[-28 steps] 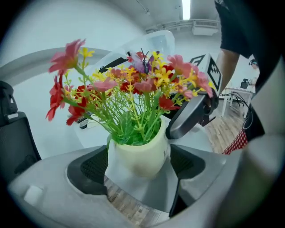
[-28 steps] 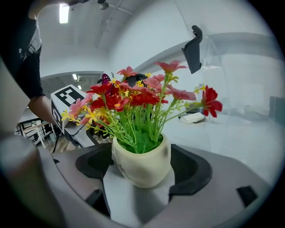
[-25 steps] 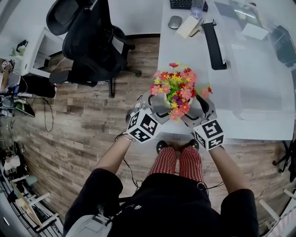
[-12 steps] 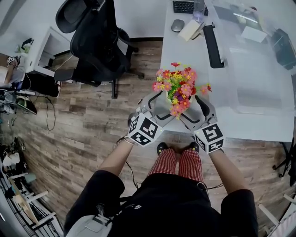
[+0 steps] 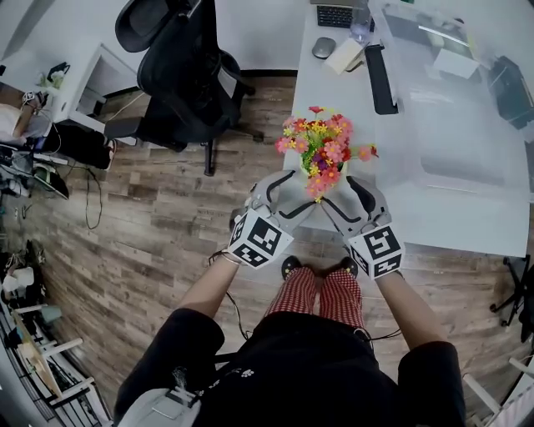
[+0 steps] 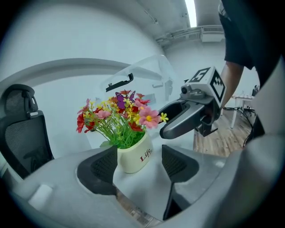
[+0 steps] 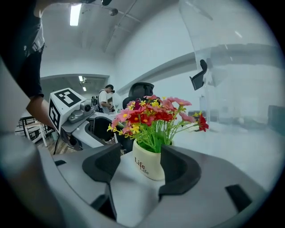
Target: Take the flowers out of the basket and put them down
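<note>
A bunch of red, pink and yellow flowers [image 5: 321, 143] stands in a small cream pot [image 6: 133, 156] on the white desk [image 5: 334, 83], close to its near edge. My left gripper [image 5: 288, 190] comes at the pot from the left and my right gripper [image 5: 346, 193] from the right. Both have just been closing their jaws. In the left gripper view the pot sits between and just past the fingertips of the left gripper [image 6: 140, 167], with a gap on its right side. The right gripper [image 7: 140, 167] frames the pot [image 7: 149, 164] likewise, without a clear squeeze. No basket is in view.
A black office chair [image 5: 179, 67] stands on the wooden floor left of the desk. Further back on the desk lie a mouse [image 5: 324, 47], a keyboard [image 5: 338, 15], a black bar [image 5: 380, 79] and a clear plastic cover [image 5: 450, 125]. A person [image 7: 107, 99] stands far off.
In the head view the flowers now sit a little further from both grippers, and each gripper's fingers stand closer together than a second ago.
</note>
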{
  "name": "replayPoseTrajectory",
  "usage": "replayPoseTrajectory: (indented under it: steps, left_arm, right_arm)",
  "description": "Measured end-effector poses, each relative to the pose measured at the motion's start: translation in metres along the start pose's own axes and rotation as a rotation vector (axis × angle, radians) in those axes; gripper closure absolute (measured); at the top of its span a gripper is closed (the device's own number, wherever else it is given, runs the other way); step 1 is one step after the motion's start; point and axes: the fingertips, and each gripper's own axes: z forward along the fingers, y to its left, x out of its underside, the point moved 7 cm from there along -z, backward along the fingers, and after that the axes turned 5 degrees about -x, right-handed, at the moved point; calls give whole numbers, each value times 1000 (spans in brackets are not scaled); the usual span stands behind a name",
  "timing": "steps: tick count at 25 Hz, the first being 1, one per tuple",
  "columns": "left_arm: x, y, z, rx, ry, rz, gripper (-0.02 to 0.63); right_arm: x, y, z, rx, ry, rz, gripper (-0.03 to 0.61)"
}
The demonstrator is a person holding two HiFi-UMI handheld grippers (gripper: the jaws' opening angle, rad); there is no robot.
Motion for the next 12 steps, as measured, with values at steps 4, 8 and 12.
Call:
replayPoseTrajectory:
  steps: [4,8,12]
  left_arm:
    - [-4,-3,-9,-41,-18,-31,380]
    - [-9,-6,-15,-53,-35,-49,458]
    - [-14,-13,-22,-54,-58,-43,488]
  right_arm:
    - [-1,3,-9,8,-16,16,347]
    - [-6,6,-16,0,-44,27,396]
    - [-8,11,-23,-7,-55,24,435]
